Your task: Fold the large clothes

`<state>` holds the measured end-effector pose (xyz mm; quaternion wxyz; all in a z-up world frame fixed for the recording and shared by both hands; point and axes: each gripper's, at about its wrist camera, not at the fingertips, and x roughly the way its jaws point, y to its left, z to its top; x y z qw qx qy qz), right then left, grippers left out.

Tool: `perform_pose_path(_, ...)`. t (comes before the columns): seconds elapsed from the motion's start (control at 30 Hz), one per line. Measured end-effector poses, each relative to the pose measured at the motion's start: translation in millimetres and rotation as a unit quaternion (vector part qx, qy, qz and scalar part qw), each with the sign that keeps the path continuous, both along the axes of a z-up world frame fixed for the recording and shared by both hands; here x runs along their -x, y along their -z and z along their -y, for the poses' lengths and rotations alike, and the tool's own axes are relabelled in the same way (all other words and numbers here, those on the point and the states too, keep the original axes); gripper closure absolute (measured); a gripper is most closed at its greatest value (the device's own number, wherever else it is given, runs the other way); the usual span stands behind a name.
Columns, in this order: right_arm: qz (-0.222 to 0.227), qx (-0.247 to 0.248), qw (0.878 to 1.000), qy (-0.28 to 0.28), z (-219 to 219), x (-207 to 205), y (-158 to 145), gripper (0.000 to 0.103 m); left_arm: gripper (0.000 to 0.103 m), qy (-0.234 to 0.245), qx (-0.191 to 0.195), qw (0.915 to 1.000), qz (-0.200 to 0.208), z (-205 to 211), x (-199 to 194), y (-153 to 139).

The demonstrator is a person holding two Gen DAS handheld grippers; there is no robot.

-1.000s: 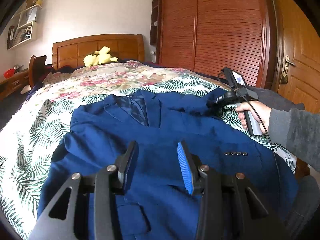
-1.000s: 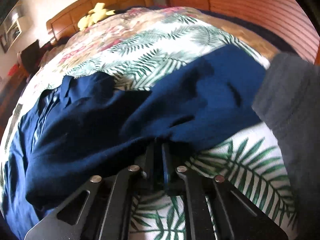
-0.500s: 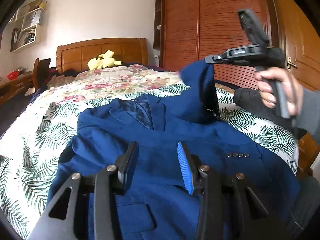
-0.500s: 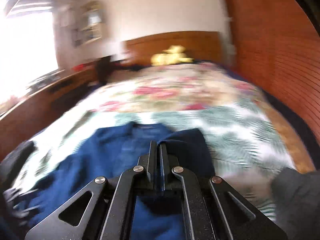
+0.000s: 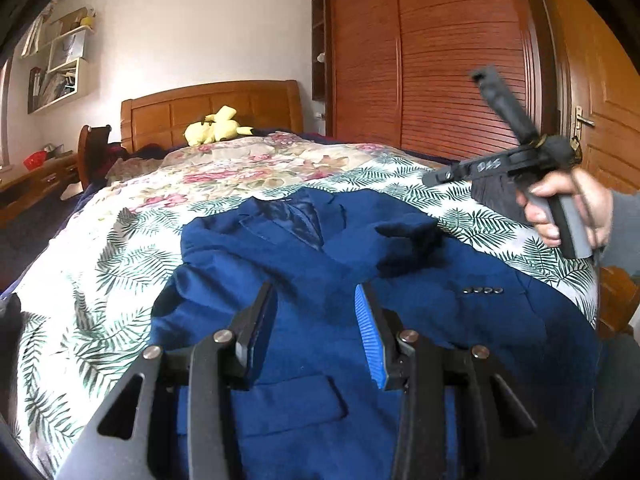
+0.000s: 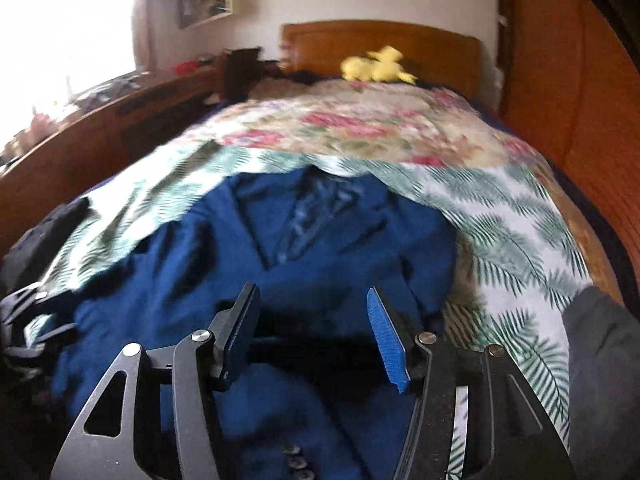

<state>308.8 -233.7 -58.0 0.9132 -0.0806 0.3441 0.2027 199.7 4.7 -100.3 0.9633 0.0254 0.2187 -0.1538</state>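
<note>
The blue suit jacket (image 5: 304, 280) lies face up on the bed (image 5: 120, 264), filling the lower centre of the left wrist view, collar toward the wooden headboard (image 5: 208, 108) at upper centre and its right-hand sleeve (image 5: 404, 236) folded across the chest in a loose heap. The left tongs (image 5: 316, 320) hover over the jacket's middle, spread partway with nothing between the pads. The right tongs (image 6: 312, 328) have just been opening and stand spread and empty above the same cloth; in the left wrist view they sit at the right edge, held in the person's hand (image 5: 568, 212). The jacket looks soft but structured (padded shoulders and stiff lapels will likely resist a sharp crease), fairly heavy for a garment, and not slippery on the leaf-print bedspread (image 5: 500, 220). I would judge the best holds to be seams and edges: the shoulder seam, the cuff by the row of sleeve buttons (image 5: 482, 290), or the hem. No containers are on the bed; a wall shelf (image 5: 60, 68) at upper left holds papers or books, too small to tell apart.
</note>
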Motion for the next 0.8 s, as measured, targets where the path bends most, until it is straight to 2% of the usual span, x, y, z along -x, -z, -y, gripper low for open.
perform_pose_path(0.2,-0.044,0.011,0.995,0.086,20,-42,33,0.046,0.064,-0.013,0.006,0.9999,0.003,-26,12,-2)
perform_pose_path(0.37,-0.084,0.002,0.985,0.152,44,-72,60,0.046,0.064,-0.024,0.008,0.9997,0.005,-46,23,-3)
perform_pose_path(0.53,-0.136,-0.021,0.974,0.180,60,-86,75,0.046,0.064,-0.035,0.015,0.9992,0.011,-64,34,-7)
perform_pose_path(0.7,-0.149,-0.026,0.973,0.174,54,-79,73,0.048,0.064,-0.044,0.015,0.9988,0.016,-74,42,-10)
perform_pose_path(0.73,-0.150,-0.023,0.974,0.170,51,-77,71,0.060,0.064,-0.045,0.014,0.9987,0.017,-75,42,-11)
perform_pose_path(0.77,-0.150,-0.020,0.975,0.163,47,-76,71,0.066,0.064,-0.046,0.013,0.9987,0.018,-76,45,-11)
perform_pose_path(0.8,-0.149,-0.009,0.976,0.159,42,-75,70,0.079,0.064,-0.048,0.012,0.9986,0.019,-77,46,-12)
